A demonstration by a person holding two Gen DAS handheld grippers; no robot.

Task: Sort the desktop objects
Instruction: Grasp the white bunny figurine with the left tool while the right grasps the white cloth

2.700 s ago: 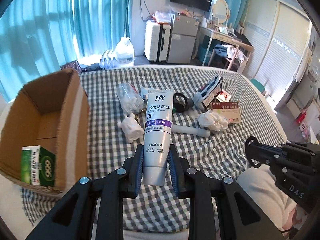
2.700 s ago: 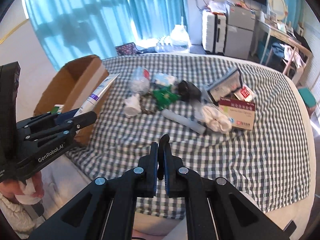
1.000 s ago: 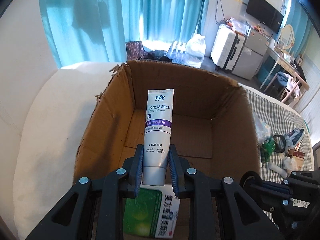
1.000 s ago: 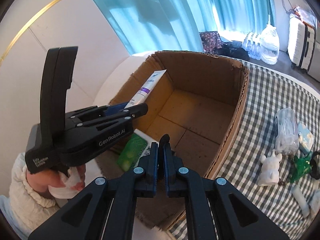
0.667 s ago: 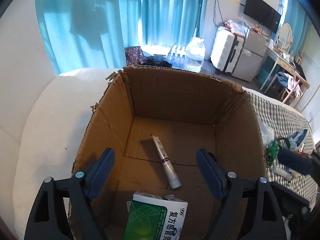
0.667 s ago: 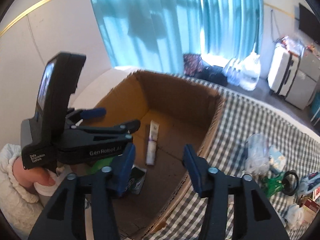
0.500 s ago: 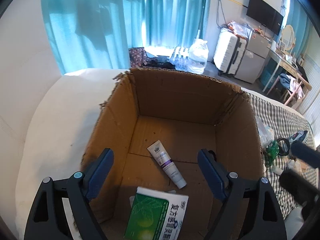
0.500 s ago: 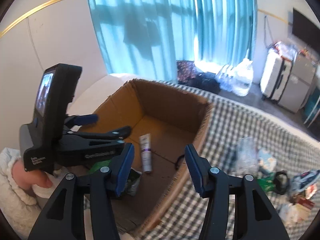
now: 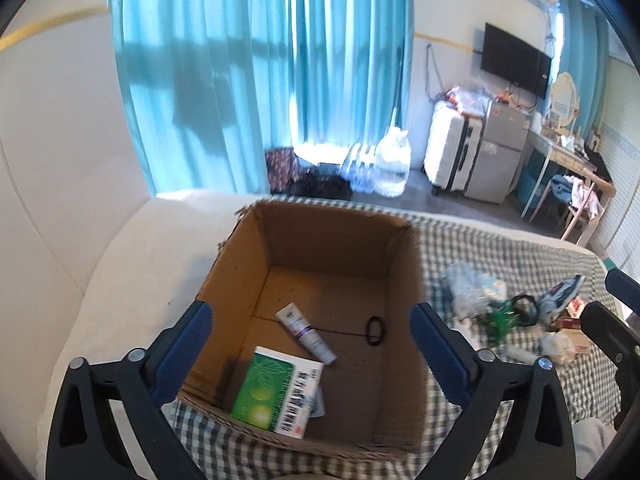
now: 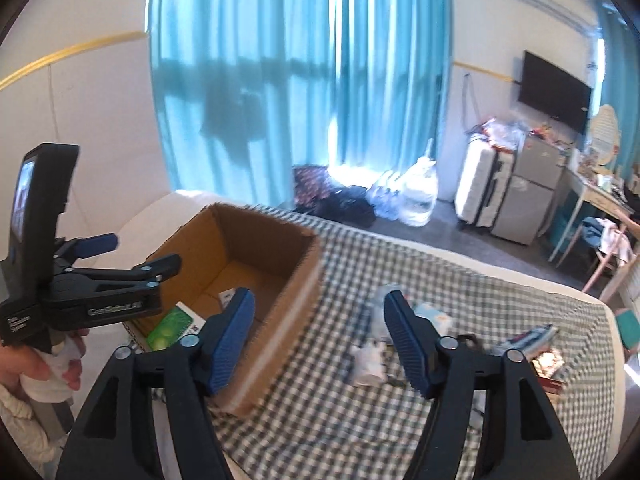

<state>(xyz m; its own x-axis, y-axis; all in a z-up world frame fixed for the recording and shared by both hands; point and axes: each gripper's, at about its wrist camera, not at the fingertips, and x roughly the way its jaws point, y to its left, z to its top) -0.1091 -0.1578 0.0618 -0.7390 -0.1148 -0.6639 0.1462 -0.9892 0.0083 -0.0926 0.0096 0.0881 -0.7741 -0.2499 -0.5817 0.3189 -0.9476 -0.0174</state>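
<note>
We hold the left gripper (image 9: 310, 344) above the cardboard box (image 9: 240, 268), its jaws opening wide with nothing between them. Inside the box lie the toothpaste tube (image 9: 306, 332), a green medicine carton (image 9: 272, 392) just beside it, and a black hair tie (image 9: 375, 331) (apart from both, toward the right wall). Our right gripper (image 10: 320, 340) hangs over the checked cloth (image 10: 500, 300) by the box's corner, jaws opening too, empty. The unsorted items (image 9: 504, 312) sit scattered on the cloth, right of the box.
</note>
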